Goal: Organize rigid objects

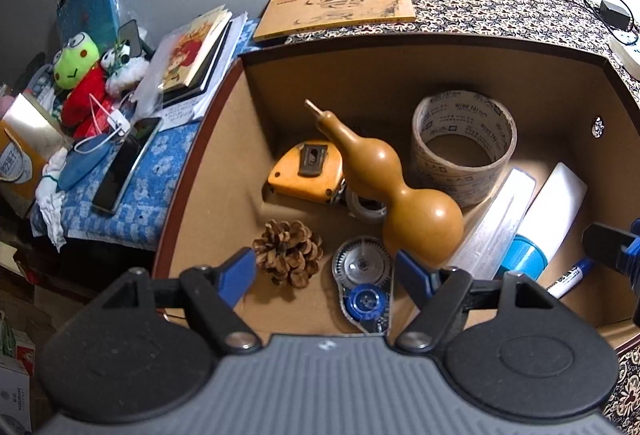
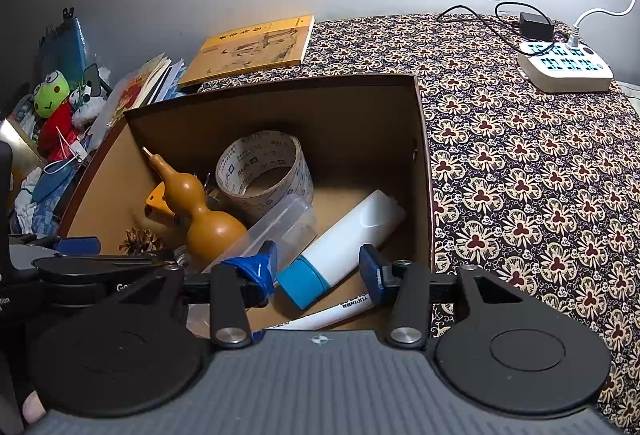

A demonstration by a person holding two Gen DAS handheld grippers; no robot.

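My left gripper [image 1: 325,271] hangs over the near edge of the cardboard box [image 1: 224,139], its blue-tipped jaws spread wide with nothing between the pads. Below them lies a correction tape dispenser [image 1: 363,285], clear plastic with a toothed wheel and a blue hub. Left of it sits a scaly brown pine cone [image 1: 289,253]. A glossy tan gourd [image 1: 394,187], two-bulbed with a thin stem, leans across an orange tape measure [image 1: 305,171] with a dark metal clip. A small clear tape roll [image 1: 365,206] peeks out under the gourd. The big roll of packing tape [image 1: 464,147] is printed over and over with "WING TAI". To the right lie a translucent rectangular case [image 1: 500,219], a smooth white bottle [image 1: 554,203] with a blue cap, and a marker [image 1: 568,281] with a blue cap end. Behind the box is a yellow paperback [image 1: 340,7] with an ink drawing; its title is too small to read.

From the right wrist, my right gripper [image 2: 318,269] also stands open and empty, its jaws either side of the bottle's blue cap [image 2: 302,281] without touching it. The marker [image 2: 336,313] below reads "YLIPIN" or similar. The box stands on a floral patterned cloth [image 2: 520,175], with a white power strip [image 2: 566,67] at the far corner.
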